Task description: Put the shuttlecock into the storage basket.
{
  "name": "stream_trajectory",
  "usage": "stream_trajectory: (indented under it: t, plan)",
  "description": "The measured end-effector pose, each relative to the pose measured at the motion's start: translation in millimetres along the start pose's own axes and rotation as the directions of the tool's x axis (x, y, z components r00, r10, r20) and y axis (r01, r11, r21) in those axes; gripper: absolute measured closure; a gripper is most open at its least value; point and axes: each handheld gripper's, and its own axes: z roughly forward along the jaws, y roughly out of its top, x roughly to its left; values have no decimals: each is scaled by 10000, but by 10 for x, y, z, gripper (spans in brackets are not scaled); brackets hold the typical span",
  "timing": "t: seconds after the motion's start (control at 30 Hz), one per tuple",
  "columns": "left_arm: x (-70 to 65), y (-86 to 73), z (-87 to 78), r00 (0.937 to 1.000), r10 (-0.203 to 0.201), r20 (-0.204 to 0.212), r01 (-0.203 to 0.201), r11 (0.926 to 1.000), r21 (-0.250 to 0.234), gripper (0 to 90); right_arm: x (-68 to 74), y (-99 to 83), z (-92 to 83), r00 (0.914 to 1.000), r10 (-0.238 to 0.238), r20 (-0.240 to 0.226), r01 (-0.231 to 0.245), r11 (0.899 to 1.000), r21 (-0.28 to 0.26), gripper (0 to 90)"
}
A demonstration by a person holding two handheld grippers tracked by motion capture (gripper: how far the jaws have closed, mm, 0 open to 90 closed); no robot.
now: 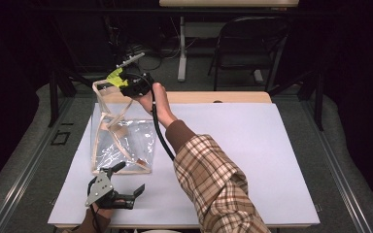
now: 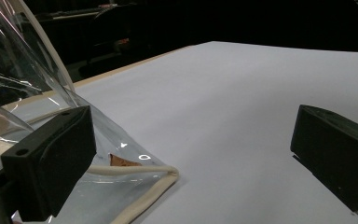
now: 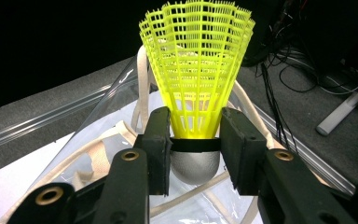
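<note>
While the yellow shuttlecock (image 3: 196, 70) sits clamped by its base between the right gripper's (image 3: 196, 140) jaws, skirt pointing away from the hand, it hangs over the top far corner of the clear plastic bag (image 1: 124, 141), above the bag's cream-trimmed rim (image 1: 106, 85) and not yet inside it. That puts the work, as I judge it, past the pick-up and partway through the carry: the shuttlecock is lifted and brought to the bag's mouth, but lowering it through the opening and letting go are left to do. In the right gripper view the cream straps and the see-through wall lie just below the grey cork end, so the drop looks close. On the near left of the white table top (image 1: 252, 160), the left gripper (image 1: 126, 187) rests with its jaws spread wide and nothing pinched; in its own view one jaw lies against the bag's near corner (image 2: 165, 175) and the other stands well apart over bare surface. A plaid sleeve (image 1: 213, 184) reaches across from the near right.
</note>
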Motion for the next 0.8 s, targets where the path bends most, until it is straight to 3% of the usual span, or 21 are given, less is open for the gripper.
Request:
stream_trajectory:
  t: [0.8]
  plan:
    - [1, 8, -6, 10000, -22, -7, 22, 10000, -69, 0, -5, -40, 137, 9997, 191, 125, -195, 9993, 320, 642]
